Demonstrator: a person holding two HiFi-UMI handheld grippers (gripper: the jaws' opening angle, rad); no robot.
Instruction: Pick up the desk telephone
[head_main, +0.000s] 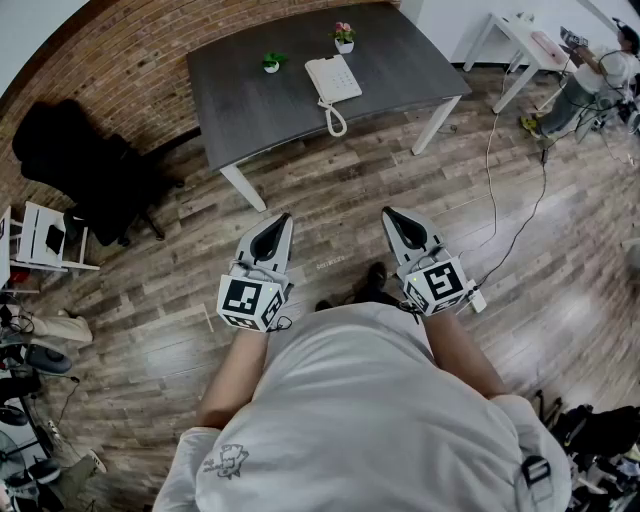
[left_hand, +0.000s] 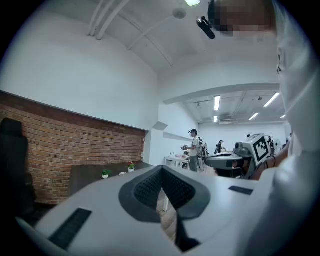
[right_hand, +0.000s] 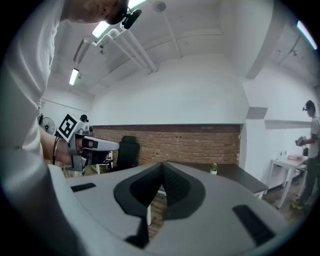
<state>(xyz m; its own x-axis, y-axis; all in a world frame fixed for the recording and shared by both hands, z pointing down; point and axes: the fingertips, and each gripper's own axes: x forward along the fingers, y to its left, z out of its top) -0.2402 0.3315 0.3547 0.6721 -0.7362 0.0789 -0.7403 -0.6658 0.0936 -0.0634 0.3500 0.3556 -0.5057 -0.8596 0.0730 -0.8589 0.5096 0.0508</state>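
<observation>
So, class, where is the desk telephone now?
Head view, top centre: the desk telephone lies on the dark desk, right of the green plant, near the flower pot.

**White telephone flat on the grey desk**

The telephone (head_main: 333, 78) was a white, roughly rectangular set with a keypad on its top face. It lay flat on the dark grey desk (head_main: 250, 95), slightly askew to the desk's edges, at about twelve o'clock in the head view. Its white coiled cord (head_main: 334, 122) looped out at the set's six o'clock, by the desk's near edge. The handset was too small to make out.
</observation>
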